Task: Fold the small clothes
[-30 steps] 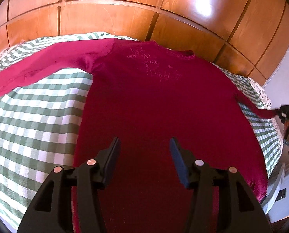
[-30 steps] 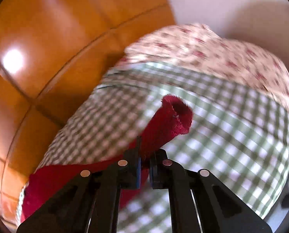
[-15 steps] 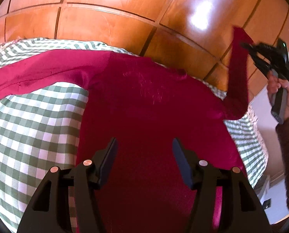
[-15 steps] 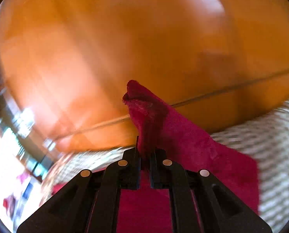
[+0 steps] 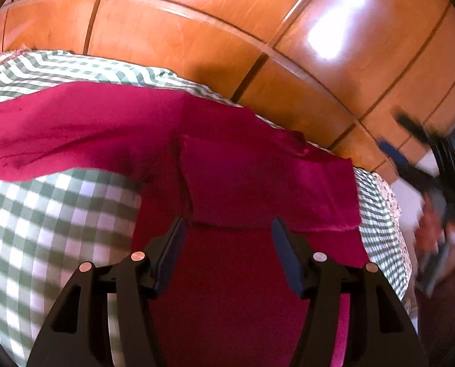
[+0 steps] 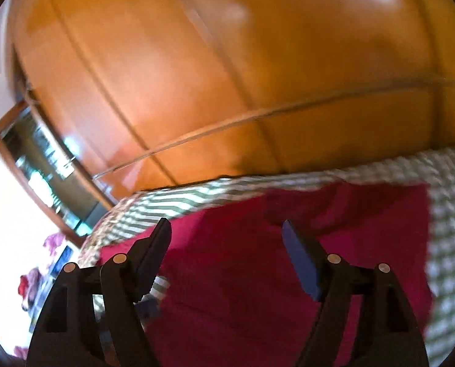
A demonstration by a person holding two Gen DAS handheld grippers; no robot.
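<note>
A magenta long-sleeved top (image 5: 227, 275) lies flat on the green-and-white checked bed cover (image 5: 43, 229). Its right sleeve (image 5: 267, 186) lies folded across the chest. Its left sleeve (image 5: 59, 122) stretches out to the left. My left gripper (image 5: 227, 244) is open and empty, hovering over the lower body of the top. My right gripper (image 6: 227, 247) is open and empty above the top (image 6: 258, 290); it also shows blurred in the left wrist view (image 5: 411, 140), raised at the right of the bed.
A glossy wooden panelled wardrobe (image 5: 227, 30) stands behind the bed. A floral sheet edge (image 5: 392, 195) shows at the bed's right side. A wood-framed mirror (image 6: 43, 168) and coloured items (image 6: 28, 284) are at the far left in the right wrist view.
My right gripper carried the right sleeve up and over the chest, let it go and opened. It has drawn back to the right. My left gripper stayed open over the body.
</note>
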